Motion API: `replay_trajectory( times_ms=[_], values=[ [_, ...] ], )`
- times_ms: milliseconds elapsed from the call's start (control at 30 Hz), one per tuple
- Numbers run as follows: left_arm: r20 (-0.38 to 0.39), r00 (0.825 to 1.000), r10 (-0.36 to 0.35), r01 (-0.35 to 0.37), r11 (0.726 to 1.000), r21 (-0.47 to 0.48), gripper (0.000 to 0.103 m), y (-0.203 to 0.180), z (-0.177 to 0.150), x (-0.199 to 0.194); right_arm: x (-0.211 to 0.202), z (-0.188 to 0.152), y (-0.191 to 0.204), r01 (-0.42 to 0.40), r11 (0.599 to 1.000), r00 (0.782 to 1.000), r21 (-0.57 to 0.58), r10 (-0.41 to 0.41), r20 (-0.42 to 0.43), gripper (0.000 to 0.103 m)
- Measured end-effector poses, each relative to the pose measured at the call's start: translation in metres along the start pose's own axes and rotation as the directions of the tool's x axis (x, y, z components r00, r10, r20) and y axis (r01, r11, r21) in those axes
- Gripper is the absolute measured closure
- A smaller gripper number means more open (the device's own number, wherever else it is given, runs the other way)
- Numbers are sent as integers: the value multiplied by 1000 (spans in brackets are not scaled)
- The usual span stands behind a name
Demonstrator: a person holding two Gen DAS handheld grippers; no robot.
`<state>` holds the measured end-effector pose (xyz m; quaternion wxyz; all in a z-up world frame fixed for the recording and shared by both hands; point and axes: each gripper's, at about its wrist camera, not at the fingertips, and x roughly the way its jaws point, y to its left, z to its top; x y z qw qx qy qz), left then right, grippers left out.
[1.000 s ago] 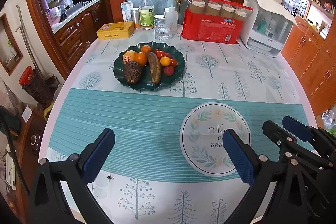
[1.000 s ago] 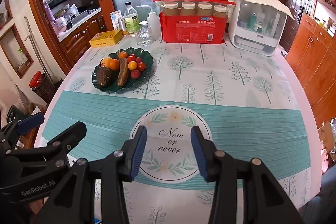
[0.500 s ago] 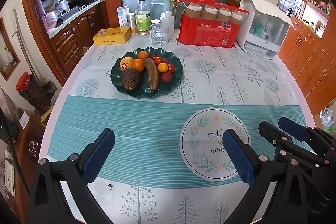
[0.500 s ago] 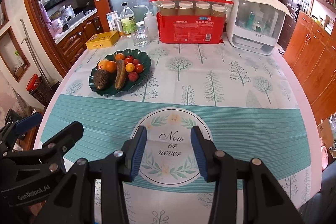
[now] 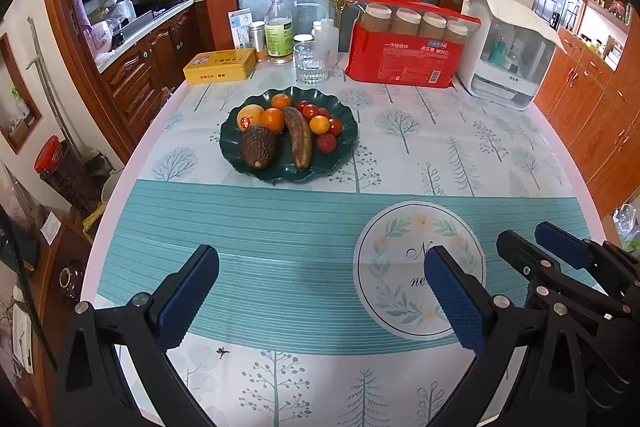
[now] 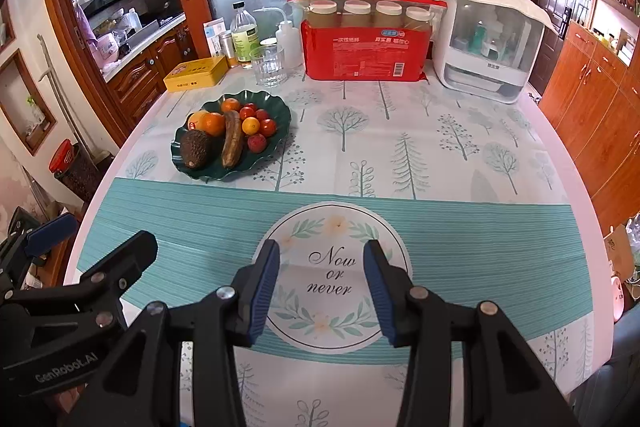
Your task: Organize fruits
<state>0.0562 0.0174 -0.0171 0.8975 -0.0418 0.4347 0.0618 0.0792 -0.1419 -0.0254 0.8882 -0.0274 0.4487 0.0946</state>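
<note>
A dark green scalloped plate (image 5: 348,131) (image 6: 280,115) stands on the table's far left and holds an avocado (image 5: 257,147) (image 6: 195,149), a browned banana (image 5: 300,141) (image 6: 233,143), oranges (image 5: 273,119) and several small red tomatoes (image 5: 326,142). My left gripper (image 5: 320,291) is wide open and empty over the teal band near the front edge. My right gripper (image 6: 322,279) is open and empty over the round "Now or never" print (image 6: 332,267). Each gripper shows at the side of the other's view.
At the back stand a yellow tin (image 5: 220,65), a bottle (image 5: 279,35), a glass (image 5: 311,63), a red pack of paper cups (image 5: 404,45) and a white box (image 5: 508,55). Wooden cabinets (image 5: 592,115) flank the table.
Both views have shifted slightly, with the plate now a little nearer and lower in view. Both grippers keep the same opening.
</note>
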Motion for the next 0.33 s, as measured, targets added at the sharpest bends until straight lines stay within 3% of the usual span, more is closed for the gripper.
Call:
replay_trajectory(
  times_ms=[333],
  values=[
    [-24,1000,4,-5,1000,-2,1,8,-4,4,1,-10,13,8,1000,1000,1,-8,-12,59]
  ],
)
